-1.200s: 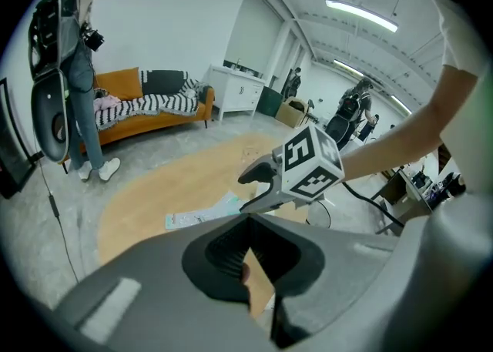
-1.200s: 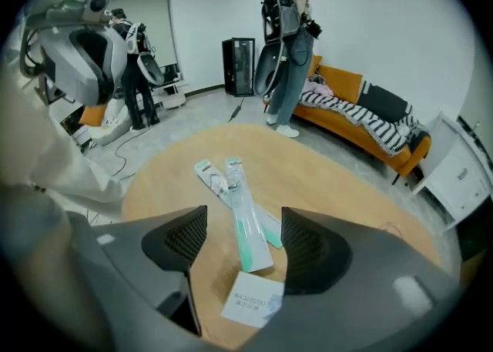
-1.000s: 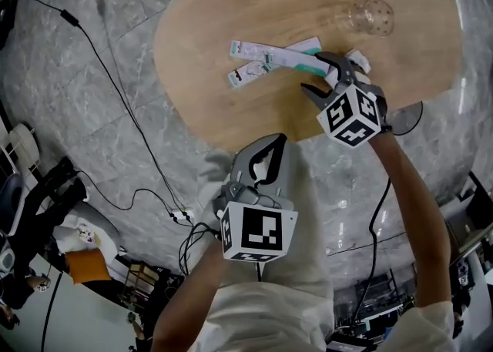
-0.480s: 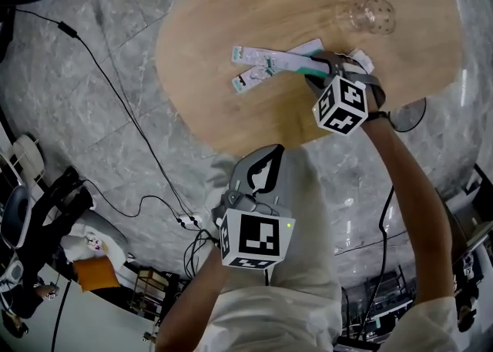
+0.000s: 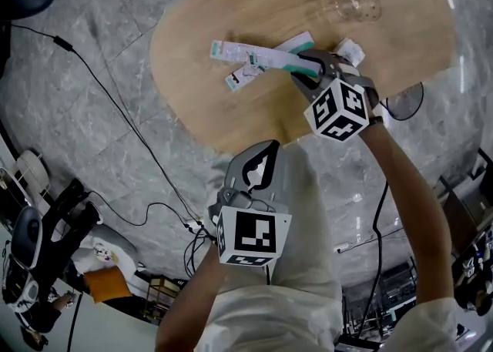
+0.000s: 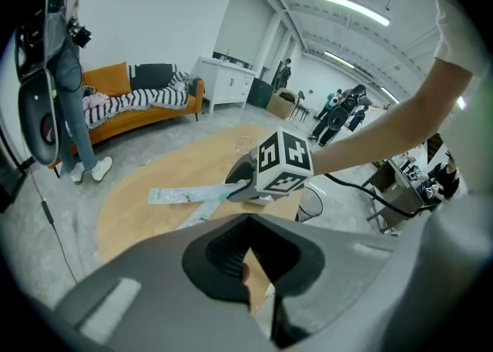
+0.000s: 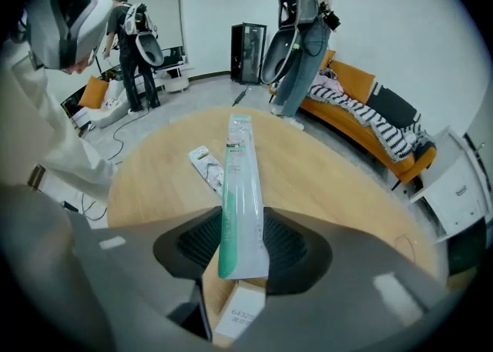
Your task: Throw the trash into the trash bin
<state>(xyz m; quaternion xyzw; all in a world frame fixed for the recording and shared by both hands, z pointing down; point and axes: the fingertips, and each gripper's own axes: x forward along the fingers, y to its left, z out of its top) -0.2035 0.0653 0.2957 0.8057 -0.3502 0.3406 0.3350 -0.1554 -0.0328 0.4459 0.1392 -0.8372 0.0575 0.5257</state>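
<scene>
"Where is the long wrapper [image 5: 258, 54]?"

"It lies on the table [image 5: 208, 104]. The right gripper [image 5: 303, 68] has just been closing, and it pinches the green end. The rest points straight away from the jaws, to the left."

"And the left gripper [image 5: 260, 159]?"

"Pressed together, empty, off the table's near edge — farther away. Nothing is above the wrapper, so lifting looks easy."
</scene>
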